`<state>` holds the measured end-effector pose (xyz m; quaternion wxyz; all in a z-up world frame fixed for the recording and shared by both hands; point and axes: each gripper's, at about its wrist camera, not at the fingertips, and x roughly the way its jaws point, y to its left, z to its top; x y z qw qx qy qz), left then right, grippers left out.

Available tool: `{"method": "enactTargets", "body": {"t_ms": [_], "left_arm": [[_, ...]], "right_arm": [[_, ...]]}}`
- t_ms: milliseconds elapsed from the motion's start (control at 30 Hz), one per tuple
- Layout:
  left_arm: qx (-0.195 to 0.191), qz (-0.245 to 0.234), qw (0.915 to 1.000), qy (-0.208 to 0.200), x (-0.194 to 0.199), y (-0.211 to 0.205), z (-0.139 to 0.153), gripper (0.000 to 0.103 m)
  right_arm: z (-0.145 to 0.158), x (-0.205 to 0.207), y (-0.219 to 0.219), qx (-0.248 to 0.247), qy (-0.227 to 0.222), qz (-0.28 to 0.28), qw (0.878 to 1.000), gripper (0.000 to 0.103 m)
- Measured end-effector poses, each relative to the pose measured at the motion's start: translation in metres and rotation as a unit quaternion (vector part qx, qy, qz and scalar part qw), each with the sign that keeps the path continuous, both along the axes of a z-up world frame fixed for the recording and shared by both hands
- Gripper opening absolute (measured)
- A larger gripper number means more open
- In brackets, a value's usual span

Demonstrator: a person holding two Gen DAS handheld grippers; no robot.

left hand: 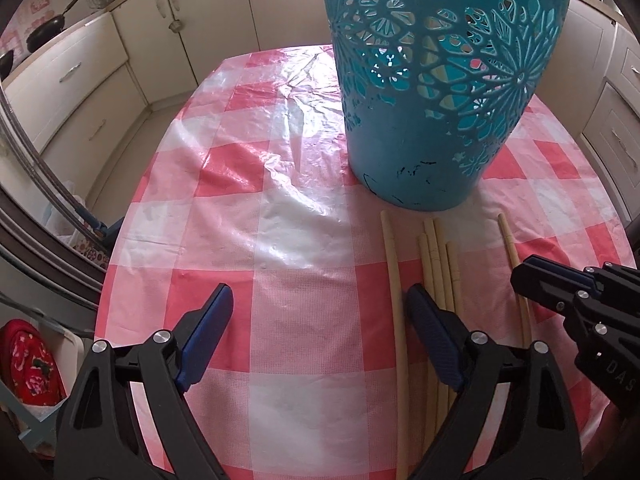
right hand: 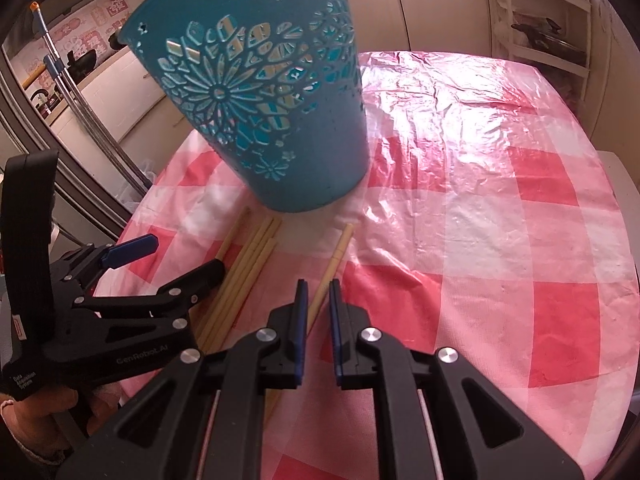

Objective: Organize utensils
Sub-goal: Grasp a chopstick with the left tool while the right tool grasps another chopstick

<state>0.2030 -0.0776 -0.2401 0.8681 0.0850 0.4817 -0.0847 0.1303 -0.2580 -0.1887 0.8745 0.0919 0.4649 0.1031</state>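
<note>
I am putting the chopsticks away in the blue basket, which stands upright on the pink checked tablecloth. Every chopstick lies flat on the cloth, just in front of the basket's bottom.

A bunch of chopsticks lies together there. One loose chopstick lies just to the left of the bunch. Another single chopstick lies alone, a bit to the right of the bunch, with its end near the basket.

My left gripper has its jaws wide open with nothing between them but cloth. Its right finger sits between the loose chopstick and the bunch, so it is not lined up on either one.

My right gripper hangs over the single chopstick. Its jaws are almost shut, with a thin gap, and the stick runs down into that gap. I think the pads are not squeezing it yet, but I cannot tell for sure.

To do this well, I think I should close the right jaws on the stick around its middle, so it does not tip when lifted. Then I would lift it, turn it to point down, and drop it in the top of the basket. The basket looks light, so I must not bump it
</note>
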Motion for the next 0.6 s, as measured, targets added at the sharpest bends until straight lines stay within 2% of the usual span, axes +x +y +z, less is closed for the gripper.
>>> {"method": "enactTargets", "body": {"t_ms": [67, 133, 200, 333, 400, 467, 500, 533, 600], "left_arm": [[-0.013, -0.008, 0.9999, 0.002, 0.002, -0.002, 0.002, 0.065], [-0.029, -0.021, 0.9993, 0.005, 0.003, -0.004, 0.004, 0.032], [-0.035, -0.022, 0.9991, 0.009, 0.003, -0.003, 0.005, 0.021], [-0.034, -0.023, 0.9989, 0.022, 0.005, -0.002, 0.005, 0.022], [-0.03, -0.023, 0.9989, 0.03, 0.01, -0.005, 0.006, 0.027], [-0.025, -0.023, 0.999, 0.028, 0.013, -0.008, 0.006, 0.027], [-0.027, -0.024, 0.9989, 0.028, 0.013, -0.009, 0.006, 0.023], [-0.033, -0.026, 0.9987, 0.03, 0.013, -0.009, 0.007, 0.016], [-0.036, -0.029, 0.9985, 0.03, 0.01, -0.01, 0.008, 0.015]], "right_arm": [[0.001, 0.001, 0.003, -0.012, 0.003, 0.013, 1.0, 0.011], [0.003, 0.001, 0.005, -0.025, 0.013, 0.032, 0.999, 0.01], [0.005, 0.0, 0.003, -0.039, 0.019, 0.038, 0.998, 0.009], [0.004, 0.006, -0.005, -0.034, 0.027, 0.015, 0.999, 0.009], [0.004, 0.01, 0.0, -0.041, 0.024, 0.015, 0.999, 0.01], [0.003, 0.011, 0.005, -0.048, 0.023, 0.023, 0.998, 0.01], [0.004, 0.01, 0.007, -0.05, 0.025, 0.03, 0.998, 0.01], [0.004, 0.01, 0.009, -0.052, 0.028, 0.038, 0.998, 0.01], [0.005, 0.007, 0.008, -0.061, 0.03, 0.045, 0.997, 0.009]]}}
